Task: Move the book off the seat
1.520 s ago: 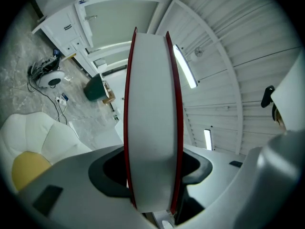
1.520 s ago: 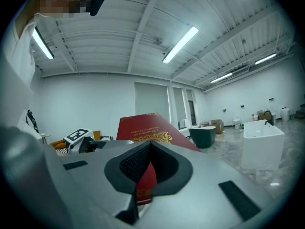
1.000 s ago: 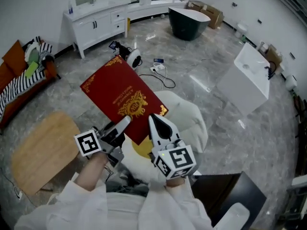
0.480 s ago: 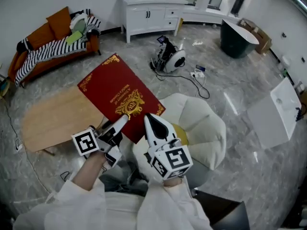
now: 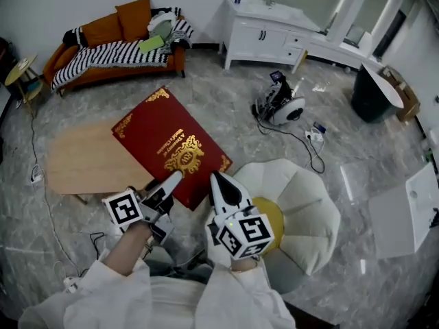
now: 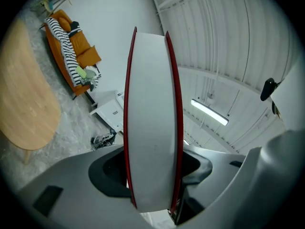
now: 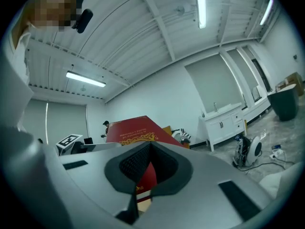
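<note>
Book (image 5: 171, 146) juts ahead of left gripper (image 5: 173, 179) and right gripper (image 5: 218, 181). Table (image 5: 82, 160) ahead-left of left gripper, lower. Seat (image 5: 302, 204) right of right gripper. Sofa (image 5: 113, 53) far ahead, beyond table.

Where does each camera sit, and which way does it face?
Head view: on the person's head, facing steeply down on the red gold-printed book and cream armchair; white sleeves, left gripper and right gripper show.
Left gripper view: on the left gripper, along its jaws, shut on the book's page edge; orange sofa behind.
Right gripper view: on the right gripper, level toward the white vanity cabinet; its jaws grip the book's corner.
Shared: the book, in all three.
</note>
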Demonstrator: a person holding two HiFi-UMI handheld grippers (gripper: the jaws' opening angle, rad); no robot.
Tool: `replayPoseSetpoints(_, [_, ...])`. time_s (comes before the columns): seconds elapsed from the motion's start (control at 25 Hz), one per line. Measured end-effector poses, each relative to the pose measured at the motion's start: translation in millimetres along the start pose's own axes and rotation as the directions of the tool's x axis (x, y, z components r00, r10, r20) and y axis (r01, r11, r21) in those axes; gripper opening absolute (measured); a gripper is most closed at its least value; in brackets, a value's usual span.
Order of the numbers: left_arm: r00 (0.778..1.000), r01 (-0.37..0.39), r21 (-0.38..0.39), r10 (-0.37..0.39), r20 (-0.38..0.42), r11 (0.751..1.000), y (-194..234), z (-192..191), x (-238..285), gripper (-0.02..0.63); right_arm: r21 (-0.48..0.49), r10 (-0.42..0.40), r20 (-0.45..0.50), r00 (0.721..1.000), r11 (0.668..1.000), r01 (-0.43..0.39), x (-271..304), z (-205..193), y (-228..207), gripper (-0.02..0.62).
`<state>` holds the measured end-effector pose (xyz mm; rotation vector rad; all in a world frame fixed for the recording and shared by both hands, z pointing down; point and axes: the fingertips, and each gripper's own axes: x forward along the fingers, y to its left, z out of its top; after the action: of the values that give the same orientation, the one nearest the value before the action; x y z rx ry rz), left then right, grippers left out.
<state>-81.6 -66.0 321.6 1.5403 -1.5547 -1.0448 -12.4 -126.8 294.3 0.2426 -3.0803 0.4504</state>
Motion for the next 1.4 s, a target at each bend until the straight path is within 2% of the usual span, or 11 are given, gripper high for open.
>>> replayPoseSetpoints(0.2, [0.999,-0.038,0.042,0.037,0.025,0.998,29,63,-30,0.262,-0.006,0.077,-0.027,0.997,0.997,-0.077,71,-6,41,0.011])
replayPoseSetpoints(0.44, [0.995,-0.065,0.015,0.064,0.074,0.998,71,129,-69,0.262,-0.017,0.151,-0.066,0.986,0.988,-0.152,149,-26,98,0.011])
replayPoseSetpoints(0.6, [0.991,-0.082,0.006,0.081,0.108,0.997,91,170,-95,0.262,0.014,0.176,-0.078,0.981,0.984,-0.175,192,-40,125,0.011])
replayPoseSetpoints(0.8, [0.984,-0.13,0.034,0.125,0.123,0.991,121,222,-145,0.262,0.038,0.196,-0.09,0.977,0.98,-0.193,247,-56,172,0.011])
replayPoseSetpoints(0.92, [0.983,-0.112,0.021,0.107,0.15,0.993,134,240,-166,0.262,0.028,0.225,-0.102,0.969,0.974,-0.223,269,-70,201,0.011])
replayPoseSetpoints(1.04, [0.976,-0.121,-0.014,0.122,0.178,0.993,145,255,-183,0.262,0.013,0.263,-0.128,0.956,0.965,-0.263,285,-79,224,0.011])
replayPoseSetpoints(1.24, [0.965,-0.148,-0.014,0.148,0.215,0.989,153,274,-208,0.262,0.028,0.283,-0.173,0.944,0.959,-0.282,301,-88,246,0.011])
replayPoseSetpoints(1.4, [0.95,-0.169,-0.047,0.175,0.257,0.984,163,278,-224,0.262,0.023,0.323,-0.203,0.924,0.945,-0.326,307,-96,258,0.011])
